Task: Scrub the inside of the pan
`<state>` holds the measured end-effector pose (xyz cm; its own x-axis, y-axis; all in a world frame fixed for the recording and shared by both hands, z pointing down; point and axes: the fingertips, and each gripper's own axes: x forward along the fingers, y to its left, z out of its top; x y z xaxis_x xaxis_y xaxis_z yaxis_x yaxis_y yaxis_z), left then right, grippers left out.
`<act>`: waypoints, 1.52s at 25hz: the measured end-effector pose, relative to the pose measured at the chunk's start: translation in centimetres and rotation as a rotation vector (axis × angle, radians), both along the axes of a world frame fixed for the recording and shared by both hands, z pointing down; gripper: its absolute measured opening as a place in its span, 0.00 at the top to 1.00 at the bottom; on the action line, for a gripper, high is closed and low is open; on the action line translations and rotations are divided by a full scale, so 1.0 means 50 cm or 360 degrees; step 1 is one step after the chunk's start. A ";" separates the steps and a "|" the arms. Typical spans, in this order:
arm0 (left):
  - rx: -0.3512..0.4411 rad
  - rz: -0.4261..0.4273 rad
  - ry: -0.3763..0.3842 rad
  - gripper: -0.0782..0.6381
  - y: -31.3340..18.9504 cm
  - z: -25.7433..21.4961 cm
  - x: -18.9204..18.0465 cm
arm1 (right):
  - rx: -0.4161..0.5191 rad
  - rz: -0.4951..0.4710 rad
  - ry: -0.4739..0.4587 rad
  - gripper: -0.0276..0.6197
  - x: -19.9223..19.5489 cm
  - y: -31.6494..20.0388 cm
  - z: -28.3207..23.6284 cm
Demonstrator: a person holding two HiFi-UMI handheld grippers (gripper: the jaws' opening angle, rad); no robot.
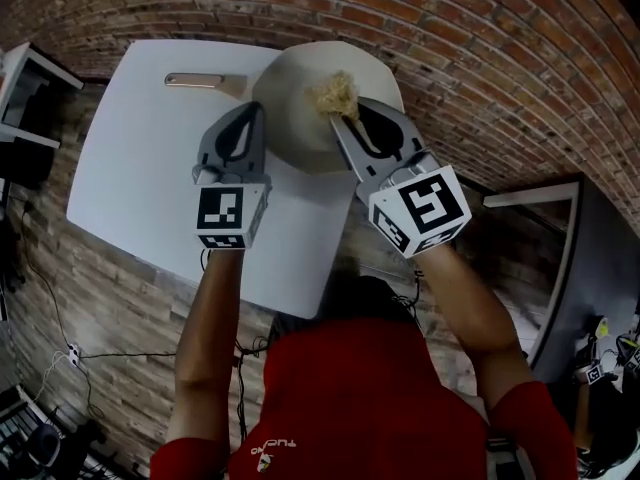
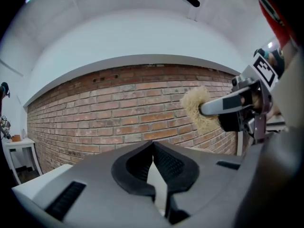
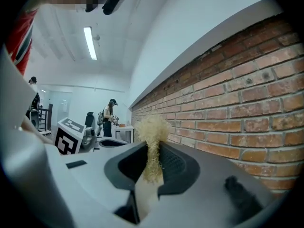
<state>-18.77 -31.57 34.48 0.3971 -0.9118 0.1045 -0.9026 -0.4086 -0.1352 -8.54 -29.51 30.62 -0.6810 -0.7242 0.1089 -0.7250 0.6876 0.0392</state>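
Note:
A cream round pan [image 1: 295, 118] lies on the white table [image 1: 140, 178], its metal handle [image 1: 200, 81] pointing left. My left gripper [image 1: 252, 111] is at the pan's left rim. Its jaws are shut in the left gripper view [image 2: 153, 148], with a thin pale edge pinched between them, apparently the rim. My right gripper [image 1: 345, 118] is over the pan's far right part, shut on a straw-coloured fibre scrubber [image 1: 337, 95]. The scrubber's tuft [image 3: 153, 129] sticks out past the jaws [image 3: 152, 151]. From the left gripper view the scrubber [image 2: 197, 106] and right gripper [image 2: 237, 103] show at the right.
A red brick wall [image 1: 480, 58] runs close behind the table. The table's front edge [image 1: 230, 283] is near my body. A dark cabinet [image 1: 590, 258] stands to the right, shelving [image 1: 20, 98] to the left. A small white side table [image 2: 19, 144] and a distant person [image 3: 110, 115] are visible.

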 end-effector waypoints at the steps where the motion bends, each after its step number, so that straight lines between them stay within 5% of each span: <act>1: -0.0027 -0.0001 0.0002 0.87 -0.011 0.010 -0.005 | -0.0017 0.0005 0.0026 0.84 -0.005 -0.013 0.005; 9: -0.0219 -0.0044 -0.0033 0.87 -0.082 0.090 -0.041 | -0.0277 0.0038 0.0190 0.84 -0.032 -0.138 0.099; 23: -0.0464 -0.0023 -0.0186 0.87 -0.167 0.185 -0.048 | -0.1181 0.0088 0.0519 0.84 -0.063 -0.260 0.350; 38: -0.0563 0.0015 -0.0250 0.87 -0.186 0.236 -0.049 | -0.1452 0.0102 0.0711 0.84 -0.094 -0.280 0.461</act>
